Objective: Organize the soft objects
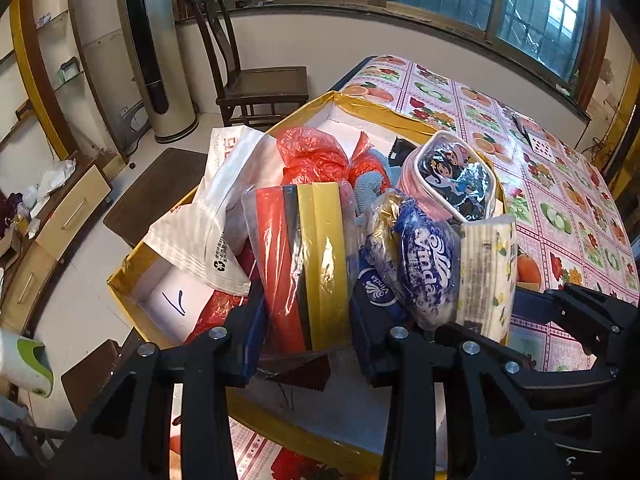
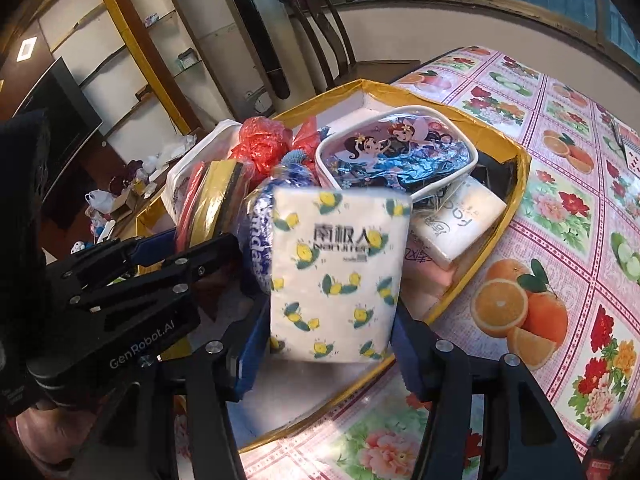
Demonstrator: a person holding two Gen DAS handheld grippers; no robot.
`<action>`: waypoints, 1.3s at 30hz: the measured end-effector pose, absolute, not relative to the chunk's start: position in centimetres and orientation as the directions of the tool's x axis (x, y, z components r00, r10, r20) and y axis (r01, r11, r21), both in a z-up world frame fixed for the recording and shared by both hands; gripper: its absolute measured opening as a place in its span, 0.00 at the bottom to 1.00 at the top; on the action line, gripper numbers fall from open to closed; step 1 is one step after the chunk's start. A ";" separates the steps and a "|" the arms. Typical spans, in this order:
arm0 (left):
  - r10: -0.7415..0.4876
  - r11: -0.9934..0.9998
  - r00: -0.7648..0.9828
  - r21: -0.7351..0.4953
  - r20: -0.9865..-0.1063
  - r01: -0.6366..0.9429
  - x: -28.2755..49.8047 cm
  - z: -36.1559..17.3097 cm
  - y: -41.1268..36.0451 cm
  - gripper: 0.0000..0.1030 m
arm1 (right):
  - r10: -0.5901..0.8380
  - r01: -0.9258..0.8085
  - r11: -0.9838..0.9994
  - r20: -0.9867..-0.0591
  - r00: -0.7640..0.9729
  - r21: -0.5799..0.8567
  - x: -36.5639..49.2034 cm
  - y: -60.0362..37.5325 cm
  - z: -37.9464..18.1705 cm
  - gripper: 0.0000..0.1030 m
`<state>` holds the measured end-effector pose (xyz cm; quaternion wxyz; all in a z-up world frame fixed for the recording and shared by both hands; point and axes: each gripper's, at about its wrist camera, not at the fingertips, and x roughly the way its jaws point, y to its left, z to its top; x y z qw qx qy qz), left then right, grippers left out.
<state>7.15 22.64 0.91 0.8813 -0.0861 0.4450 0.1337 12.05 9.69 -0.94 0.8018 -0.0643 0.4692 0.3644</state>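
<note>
Left tool (image 1: pixel 308 312) clamps the red-black-yellow plastic-wrapped sponge pack (image 1: pixel 308 264), right tool (image 2: pixel 328 344) grips the lemon-print white tissue pack (image 2: pixel 336 276), both above the gold-rimmed cardboard box (image 2: pixel 516 184) on the worktop (image 2: pixel 560 160)

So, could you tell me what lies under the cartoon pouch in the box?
Under the cartoon pouch, a white tissue pack and something pink below it show; the rest is covered.

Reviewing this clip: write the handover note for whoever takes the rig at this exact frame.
Left gripper: shut on the wrapped red-and-yellow pack, above the yellow-rimmed box.
Right gripper: shut on the lemon-print tissue pack, also over the box.
Already in the box: cartoon pouch, red plastic bag, white bag, Vinda pack.
Left: set both held packs down in the box.
</note>
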 end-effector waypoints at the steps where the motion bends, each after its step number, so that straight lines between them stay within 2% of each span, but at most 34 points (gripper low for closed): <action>1: 0.151 0.948 0.570 -0.045 -0.808 -0.315 6.9 1.0 22.7 0.38 | 0.523 -0.653 0.725 -0.792 0.314 0.219 11.6 9.4 -0.4 0.66; 2: 0.148 0.948 0.574 -0.051 -0.806 -0.315 6.7 1.1 22.7 0.39 | 0.516 -0.658 0.728 -0.786 0.340 0.193 11.2 9.2 0.1 0.73; 5: 0.162 0.948 0.586 -0.040 -0.794 -0.316 6.4 1.4 22.6 0.44 | 0.503 -0.666 0.731 -0.778 0.376 0.151 10.5 8.7 1.1 0.82; 9: 0.153 0.948 0.591 -0.051 -0.792 -0.314 6.0 1.9 22.4 0.45 | 0.519 -0.655 0.734 -0.770 0.370 0.180 10.1 7.9 1.5 0.82; 12: 0.172 0.951 0.611 -0.031 -0.773 -0.306 5.5 2.7 21.8 0.55 | 0.504 -0.655 0.742 -0.764 0.402 0.144 9.5 7.6 1.7 0.82; 15: 0.172 0.956 0.624 -0.024 -0.762 -0.293 5.0 3.2 21.2 0.57 | 0.508 -0.646 0.748 -0.756 0.412 0.152 9.0 7.0 1.9 0.83; 18: 0.180 0.956 0.641 -0.019 -0.746 -0.291 4.4 3.5 20.7 0.66 | 0.498 -0.633 0.764 -0.738 0.455 0.125 8.0 6.3 2.2 0.83; 20: 0.186 0.956 0.653 -0.017 -0.735 -0.292 3.9 3.6 20.4 0.69 | 0.489 -0.625 0.774 -0.728 0.480 0.107 7.4 5.9 2.3 0.83; 22: 0.196 0.953 0.659 -0.016 -0.726 -0.301 3.4 3.5 20.1 0.72 | 0.472 -0.603 0.793 -0.712 0.520 0.086 6.6 5.3 2.6 0.89; 23: 0.201 0.952 0.661 -0.016 -0.724 -0.307 3.1 3.5 20.0 0.72 | 0.459 -0.589 0.805 -0.704 0.542 0.071 6.3 4.9 2.7 0.94; 26: 0.190 0.949 0.668 -0.040 -0.719 -0.312 2.5 3.4 19.3 0.72 | 0.440 -0.552 0.832 -0.675 0.592 0.058 5.5 3.6 3.0 0.97; 35: 0.180 0.957 0.718 -0.050 -0.672 -0.286 1.4 4.0 16.2 0.72 | 0.376 -0.457 0.889 -0.615 0.693 0.029 4.2 -0.1 3.7 0.99; 39: 0.182 0.968 0.728 -0.009 -0.660 -0.250 1.2 4.2 14.5 0.78 | 0.373 -0.438 0.898 -0.601 0.707 0.042 3.7 -1.8 3.7 0.99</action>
